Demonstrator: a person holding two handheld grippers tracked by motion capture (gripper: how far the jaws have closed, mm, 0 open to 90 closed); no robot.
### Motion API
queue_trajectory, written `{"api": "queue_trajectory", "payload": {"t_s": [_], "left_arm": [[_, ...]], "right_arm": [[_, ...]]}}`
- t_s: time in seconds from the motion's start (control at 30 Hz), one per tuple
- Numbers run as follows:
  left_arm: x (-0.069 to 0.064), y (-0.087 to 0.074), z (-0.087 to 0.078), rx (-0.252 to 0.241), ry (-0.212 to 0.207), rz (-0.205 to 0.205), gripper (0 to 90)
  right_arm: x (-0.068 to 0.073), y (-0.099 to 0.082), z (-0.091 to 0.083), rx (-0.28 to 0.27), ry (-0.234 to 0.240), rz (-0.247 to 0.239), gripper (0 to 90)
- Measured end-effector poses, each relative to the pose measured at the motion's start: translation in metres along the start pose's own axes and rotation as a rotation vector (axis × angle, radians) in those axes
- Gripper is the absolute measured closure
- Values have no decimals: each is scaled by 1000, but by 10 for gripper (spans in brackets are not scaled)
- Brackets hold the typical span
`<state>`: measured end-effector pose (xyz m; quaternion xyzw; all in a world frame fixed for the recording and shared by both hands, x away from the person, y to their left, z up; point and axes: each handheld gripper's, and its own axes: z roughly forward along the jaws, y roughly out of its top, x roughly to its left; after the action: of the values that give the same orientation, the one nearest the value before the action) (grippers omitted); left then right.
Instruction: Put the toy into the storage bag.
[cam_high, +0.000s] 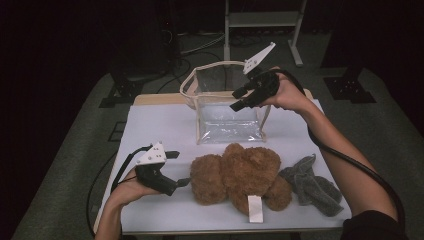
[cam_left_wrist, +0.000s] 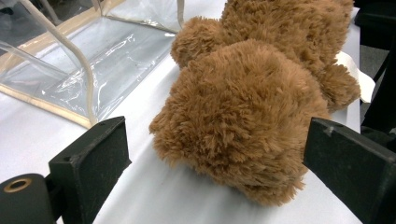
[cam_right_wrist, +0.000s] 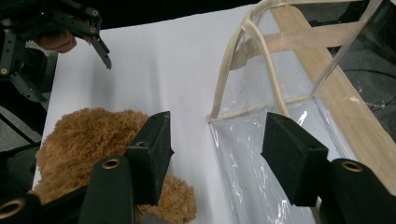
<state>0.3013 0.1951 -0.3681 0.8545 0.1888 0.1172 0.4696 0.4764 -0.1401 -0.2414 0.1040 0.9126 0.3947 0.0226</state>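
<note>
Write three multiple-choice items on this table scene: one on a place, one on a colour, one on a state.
1. Where does the fluffy brown plush bear lie?
A. inside the bag
B. on the white table, in front of the clear plastic bag with beige trim
C. on the floor

2. What colour is the crumpled towel cloth to the right of the bear?
A. grey
B. red
C. yellow

3. How are the jaws of the left hand-held gripper?
A. shut on the bear
B. shut on the bag
C. open, beside the bear

Key: 1 B, the bear rests on the tabletop before the bag; 2 A, the cloth is grey; 3 C, the jaws stand apart either side of the bear without pressing.
</note>
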Motion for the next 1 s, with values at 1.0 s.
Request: {"api": "queue_trajectory", "payload": {"t_s": [1.0], "left_arm": [[1, -3, -1, -1, 7, -18, 61]], "right_arm": [[-49, 2, 34, 59, -3, 39, 564]]}}
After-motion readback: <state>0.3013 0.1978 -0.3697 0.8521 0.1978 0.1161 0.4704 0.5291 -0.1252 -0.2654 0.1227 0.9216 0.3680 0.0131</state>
